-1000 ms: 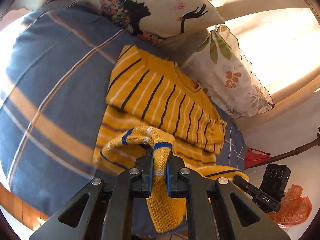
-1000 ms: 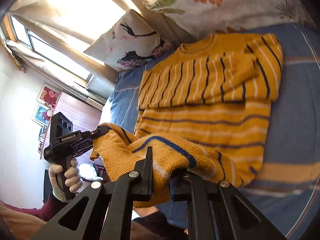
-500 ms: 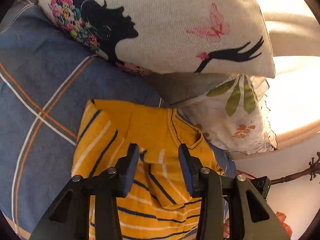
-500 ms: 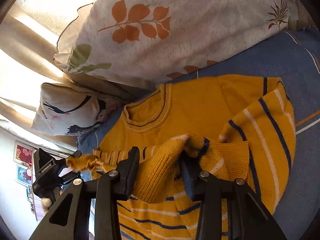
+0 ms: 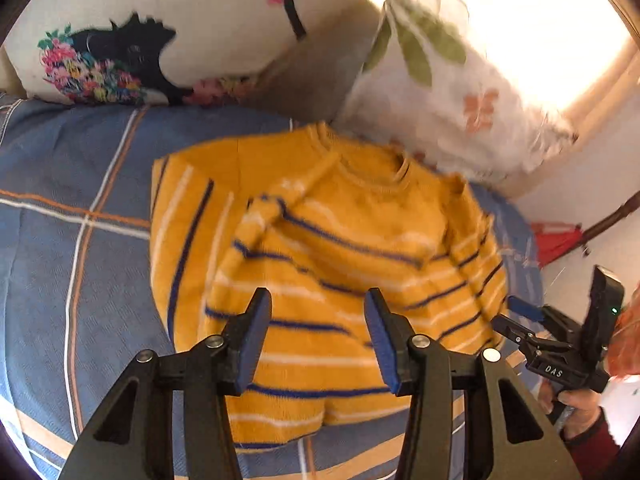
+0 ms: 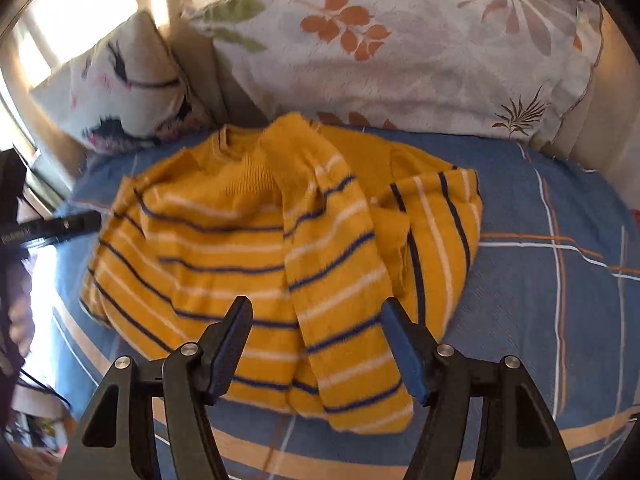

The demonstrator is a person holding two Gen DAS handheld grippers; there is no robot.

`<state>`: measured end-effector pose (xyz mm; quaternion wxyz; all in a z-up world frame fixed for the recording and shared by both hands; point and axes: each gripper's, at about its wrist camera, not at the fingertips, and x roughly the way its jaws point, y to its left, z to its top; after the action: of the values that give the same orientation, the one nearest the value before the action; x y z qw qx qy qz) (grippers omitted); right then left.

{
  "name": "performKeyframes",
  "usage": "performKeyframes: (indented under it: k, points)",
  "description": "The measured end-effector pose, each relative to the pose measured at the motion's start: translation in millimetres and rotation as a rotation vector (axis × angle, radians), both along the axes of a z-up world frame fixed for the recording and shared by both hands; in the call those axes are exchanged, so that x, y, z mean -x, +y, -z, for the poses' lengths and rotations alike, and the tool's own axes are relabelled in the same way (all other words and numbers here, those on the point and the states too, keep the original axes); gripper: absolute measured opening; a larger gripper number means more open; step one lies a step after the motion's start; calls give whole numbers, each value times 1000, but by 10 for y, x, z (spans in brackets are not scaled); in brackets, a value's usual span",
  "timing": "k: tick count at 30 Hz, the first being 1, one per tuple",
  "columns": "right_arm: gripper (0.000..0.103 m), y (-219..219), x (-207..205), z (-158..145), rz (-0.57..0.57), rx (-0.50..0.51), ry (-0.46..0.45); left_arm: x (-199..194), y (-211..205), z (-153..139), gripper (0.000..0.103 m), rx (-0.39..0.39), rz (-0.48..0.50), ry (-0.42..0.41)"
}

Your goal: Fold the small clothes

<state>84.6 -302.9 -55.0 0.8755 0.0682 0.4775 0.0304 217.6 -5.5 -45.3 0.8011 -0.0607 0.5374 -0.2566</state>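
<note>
Folding stage, both wrist views. The yellow striped sweater (image 5: 332,264) lies on the blue plaid bedspread (image 5: 80,240), its neckline toward the two cushions at the head of the bed: the silhouette-print cushion (image 5: 140,32) and the leaf-print pillow (image 6: 400,48). The hem half is doubled up over the chest, so that the garment forms a compact bundle, and one sleeve (image 6: 332,264) lies lengthwise across the top of it, which I judge to be a tuck meant to keep the arms inside the folded outline. My left gripper (image 5: 316,336) hovers above the near edge of the bundle with its fingers spread apart and nothing between them; my right gripper (image 6: 316,344) is likewise released, its blue-padded fingers (image 6: 404,352) standing either side of the sleeve end without pinching it. I read both tools as clear of the cloth so that the fold can settle under its own weight. The bundle looks loose and uneven at the right-hand side, where the striped panel (image 6: 440,240) bulges outward; I judge that a further fold or a smoothing pass is needed there. Motion blur softens the left view.
</note>
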Motion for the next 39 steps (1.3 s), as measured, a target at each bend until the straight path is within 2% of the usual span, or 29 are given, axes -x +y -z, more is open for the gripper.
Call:
performKeyframes:
  k: [1,2,3,4,5,6,8,10,12,14,17,19,22,23,25,27,29,31,34,36,37,38,39]
  points:
    - [63,64,51,96,3,61,24,7,-34,96,46,-45,-5,8]
    - [34,118,80,221,5,139,56,2,-28,190,46,-85,-17,19]
    - [15,90,99,312,1,169,80,-7,-2,257,46,-97,-31,32]
    - [9,13,97,362,12,138,95,-16,35,290,46,-88,-44,43]
    - [8,-122,110,328,45,69,77,-20,60,302,46,-76,-54,46]
    - [8,-326,128,250,112,-3,49,-36,92,301,46,-68,-66,48]
    - [8,-727,176,122,261,-82,-6,-62,126,313,46,-58,-83,52]
    - [8,-1124,205,151,382,-193,-5,-87,137,331,46,-50,-95,60]
    - [9,-1355,207,218,474,-170,40,-92,148,311,46,-44,-103,64]
    - [13,-1404,282,86,516,-145,17,-41,179,251,46,-22,-109,65]
    - [23,-1129,397,-271,453,-106,-97,46,252,150,46,13,-110,44]
    - [23,-796,376,-419,316,-120,-141,99,290,100,46,26,-106,24]
    - [23,-270,136,-301,79,-243,-83,129,326,143,46,9,-128,22]
    - [23,-109,22,-196,20,-239,-38,141,363,162,46,11,-142,39]
    - [23,105,-226,5,-47,-148,30,184,474,154,46,44,-166,61]
    - [23,96,-549,136,-36,-40,52,235,586,131,46,57,-187,53]
    - [21,-72,-856,143,28,7,35,283,702,126,46,60,-204,48]
    - [21,-279,-1095,71,134,32,19,303,781,155,46,61,-216,55]
    - [23,-395,-1216,-190,236,2,-25,332,832,214,46,68,-212,66]
    - [28,-207,-1197,-434,182,-82,-83,347,824,272,47,66,-199,68]
    - [37,-35,-1208,-504,130,-126,-94,344,822,317,47,68,-198,78]
    - [45,185,-1215,-530,55,-181,-83,323,822,359,46,80,-197,93]
    - [46,366,-1245,-511,-5,-220,-62,315,824,401,43,96,-193,108]
